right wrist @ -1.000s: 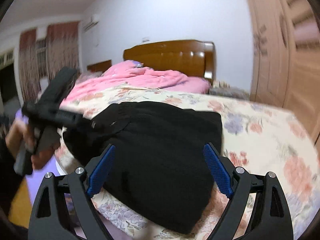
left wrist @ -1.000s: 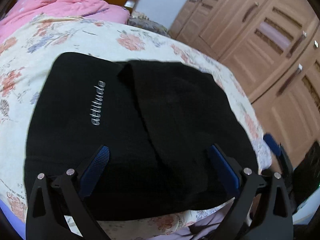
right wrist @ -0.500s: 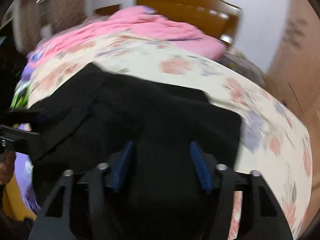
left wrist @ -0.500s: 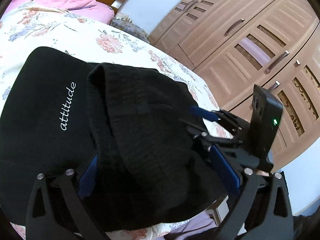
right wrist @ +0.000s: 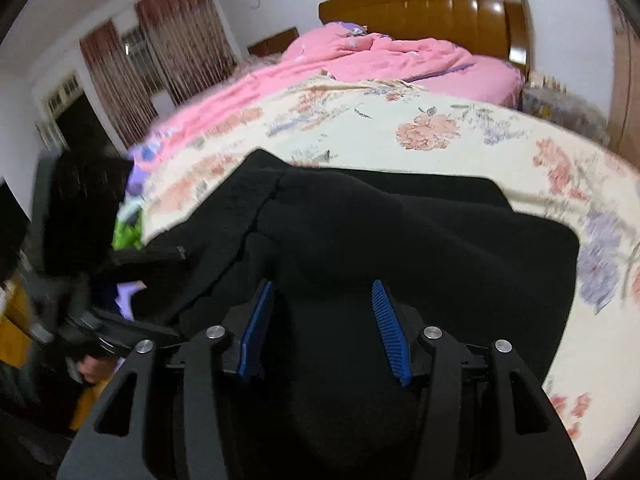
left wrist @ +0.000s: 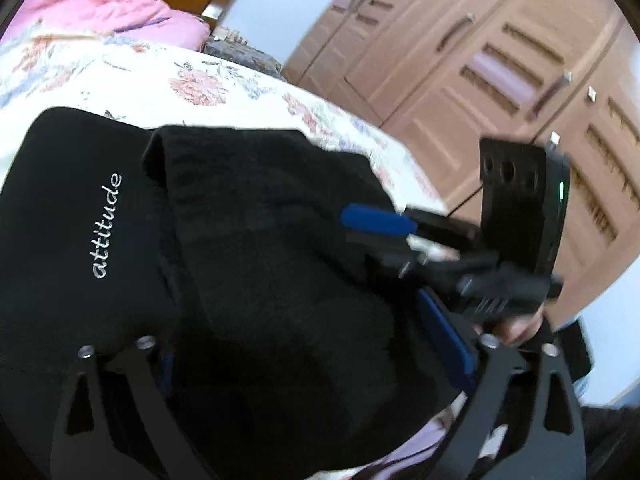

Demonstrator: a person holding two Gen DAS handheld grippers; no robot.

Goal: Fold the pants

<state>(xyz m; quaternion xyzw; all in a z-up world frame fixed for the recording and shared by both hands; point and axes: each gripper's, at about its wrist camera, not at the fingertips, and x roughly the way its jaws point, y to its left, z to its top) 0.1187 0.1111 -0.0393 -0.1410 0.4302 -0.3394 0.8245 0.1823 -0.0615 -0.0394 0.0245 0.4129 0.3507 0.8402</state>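
Since a second ago the right gripper [right wrist: 324, 328] has swung in over the near edge of the black pants [right wrist: 400, 248] and drawn its jaws in about half way; a thick hump of folded cloth now bulges between its blue pads, which look to be gripping it, though blur leaves the contact uncertain. The left gripper [left wrist: 316, 344] has barely shifted; its jaws have just been closing a little, still wide, straddling the same thick fold, its left pad buried behind the cloth, so I cannot tell whether it presses. The pants lie folded on the floral bedspread [right wrist: 460, 136], directly under and ahead of both grippers. This looks like the grasp before the last fold: next, both need a firm pinch, then a joint lift forward.
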